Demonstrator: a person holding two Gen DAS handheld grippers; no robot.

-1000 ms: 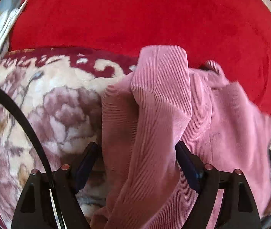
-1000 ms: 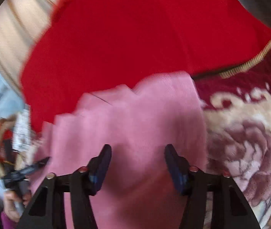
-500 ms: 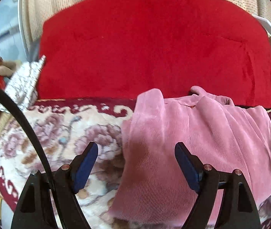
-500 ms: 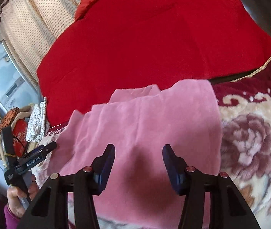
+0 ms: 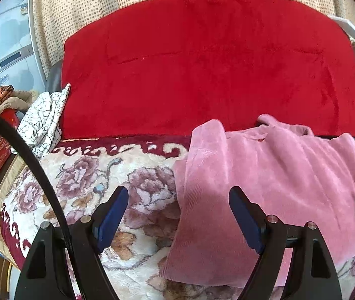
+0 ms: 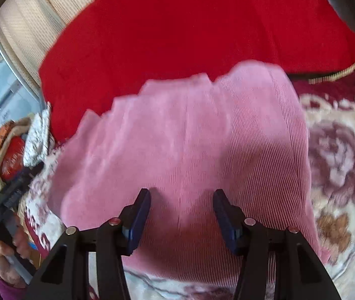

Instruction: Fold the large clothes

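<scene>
While the pink ribbed corduroy garment (image 5: 265,175) lies folded on the cream floral plush blanket (image 5: 90,175), its far edge against the big red velvet cushion (image 5: 202,62), the left gripper (image 5: 178,215) hovers above its left edge — jaws spread wide, nothing between them. Over the same cloth, the right gripper (image 6: 182,213) stands partly open, also empty — the view is blurred
</scene>
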